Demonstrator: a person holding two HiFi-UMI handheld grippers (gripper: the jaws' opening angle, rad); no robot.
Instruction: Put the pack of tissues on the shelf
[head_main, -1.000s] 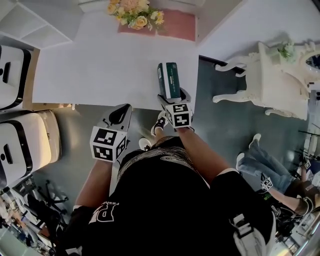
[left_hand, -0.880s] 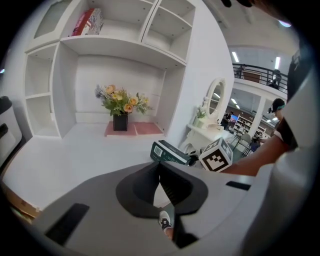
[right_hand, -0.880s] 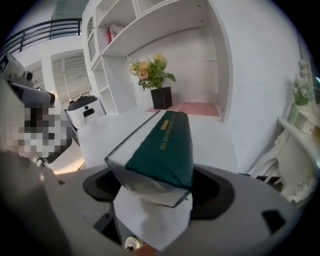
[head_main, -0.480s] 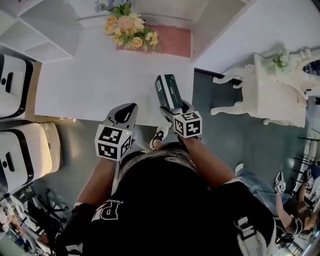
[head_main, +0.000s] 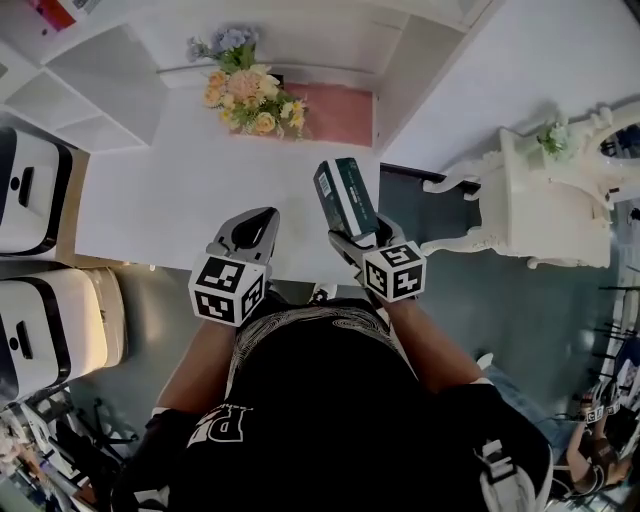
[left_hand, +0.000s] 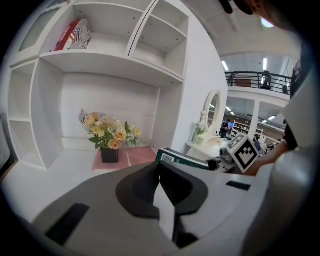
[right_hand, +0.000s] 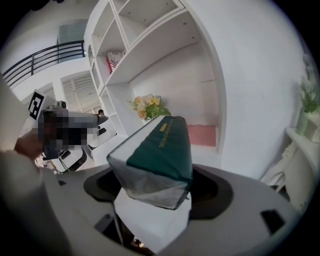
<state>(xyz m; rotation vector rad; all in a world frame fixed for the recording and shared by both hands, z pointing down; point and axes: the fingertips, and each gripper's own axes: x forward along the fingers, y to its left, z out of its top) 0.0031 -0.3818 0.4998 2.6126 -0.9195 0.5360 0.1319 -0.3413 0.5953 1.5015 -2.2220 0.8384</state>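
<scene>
Right gripper (head_main: 358, 240) clamped on pack of tissues (head_main: 346, 194), jaws just tightened a bit: long dark-green block, clear-wrapped white end, barcode label. Held over table (head_main: 150, 190) edge. Left gripper (head_main: 250, 228) clenched, empty.

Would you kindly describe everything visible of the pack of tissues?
The pack of tissues is a long rectangular block in plastic wrap, dark green with pale print, a white label near its far end and white tissue edges showing at the near end. The right gripper clamps that near end, its jaws having just closed slightly, and holds it airborne, pointing toward the white shelf unit. Nothing else touches it.
</scene>
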